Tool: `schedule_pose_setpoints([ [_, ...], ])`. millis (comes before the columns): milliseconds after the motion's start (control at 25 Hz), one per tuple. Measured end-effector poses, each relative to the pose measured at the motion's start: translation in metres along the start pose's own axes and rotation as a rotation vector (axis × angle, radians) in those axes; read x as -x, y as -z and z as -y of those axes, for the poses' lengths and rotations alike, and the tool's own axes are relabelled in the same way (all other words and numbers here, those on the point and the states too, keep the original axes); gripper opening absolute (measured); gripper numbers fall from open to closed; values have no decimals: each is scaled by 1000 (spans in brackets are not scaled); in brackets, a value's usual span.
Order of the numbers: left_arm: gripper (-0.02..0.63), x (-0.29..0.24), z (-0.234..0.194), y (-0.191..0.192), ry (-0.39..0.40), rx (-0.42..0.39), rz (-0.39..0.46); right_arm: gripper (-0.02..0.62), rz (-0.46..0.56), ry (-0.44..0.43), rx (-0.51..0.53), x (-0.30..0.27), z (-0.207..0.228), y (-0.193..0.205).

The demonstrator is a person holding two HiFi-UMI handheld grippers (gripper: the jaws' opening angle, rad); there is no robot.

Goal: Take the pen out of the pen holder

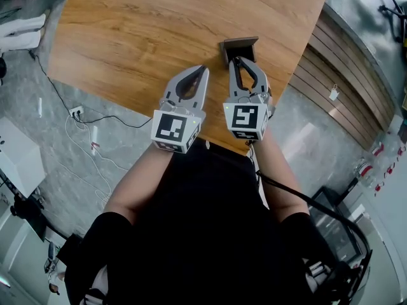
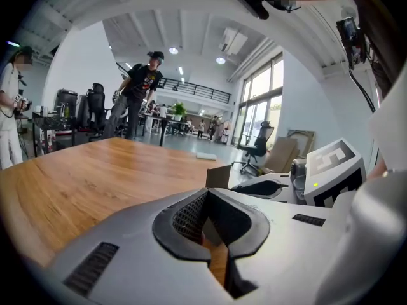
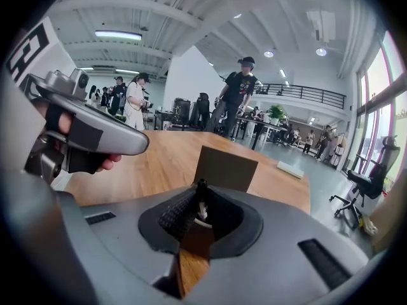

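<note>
A brown box-shaped pen holder [image 1: 240, 44] stands on the wooden table [image 1: 140, 30] near its right front edge. My right gripper [image 1: 238, 61] reaches to the holder's near side. In the right gripper view its jaws [image 3: 201, 196] are shut on the slim black and white top of a pen [image 3: 201, 203], with the holder [image 3: 226, 168] just behind. The rest of the pen is hidden. My left gripper [image 1: 204, 69] hovers beside it to the left, shut on nothing. From the left gripper [image 2: 206, 194] view, the holder [image 2: 219, 176] and right gripper [image 2: 270, 187] lie to the right.
The table's front edge runs just under both grippers. Cables and a power strip [image 1: 76, 112] lie on the grey floor at left. A flat white object [image 3: 289, 169] lies at the table's far end. Several people and office chairs are in the background.
</note>
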State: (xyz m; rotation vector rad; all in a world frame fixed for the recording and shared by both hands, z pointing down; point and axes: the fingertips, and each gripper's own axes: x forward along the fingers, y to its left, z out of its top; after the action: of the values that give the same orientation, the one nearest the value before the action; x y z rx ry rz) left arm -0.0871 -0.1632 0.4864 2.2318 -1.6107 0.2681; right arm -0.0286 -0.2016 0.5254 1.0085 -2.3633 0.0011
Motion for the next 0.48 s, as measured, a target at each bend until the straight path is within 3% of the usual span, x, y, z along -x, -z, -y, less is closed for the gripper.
schedule_pose_setpoints([
  [240,0,0,3,4,0,2,-7,44,-18,-26,-6,-2,-9,4],
  [480,0,4,3,4,4,-2,-7,44,40,-10,-12,4,-9,-15],
])
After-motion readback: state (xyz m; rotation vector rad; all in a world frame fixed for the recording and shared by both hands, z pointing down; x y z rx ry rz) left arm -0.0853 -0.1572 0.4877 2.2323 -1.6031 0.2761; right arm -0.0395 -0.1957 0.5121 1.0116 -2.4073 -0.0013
